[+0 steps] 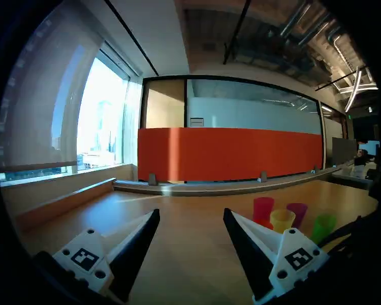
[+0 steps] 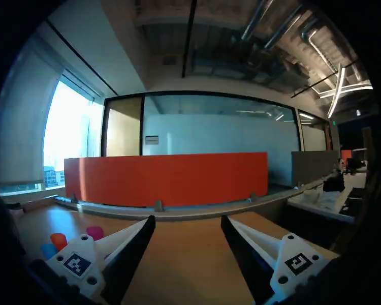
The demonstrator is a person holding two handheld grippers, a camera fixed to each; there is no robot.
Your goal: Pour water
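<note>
A wooden table [image 1: 190, 264] runs to an orange partition [image 1: 226, 152]. Above it the left gripper [image 1: 191, 211] and right gripper [image 2: 188, 218] both hang with fingers spread wide, pinching nothing. A red cup [image 1: 263, 207], yellow cup [image 1: 282, 219], purple cup [image 1: 297, 211] and green cup [image 1: 323, 226] stand bunched on the table beyond the left gripper's right-hand finger.

The right gripper [image 2: 187, 219] hangs above the wooden table [image 2: 190, 269], fingers spread with nothing between them, while a pink cup [image 2: 94, 232], an orange cup [image 2: 58, 239] and a blue cup [image 2: 48, 250] (low, beside one finger) stand before an orange partition [image 2: 165, 178]
</note>
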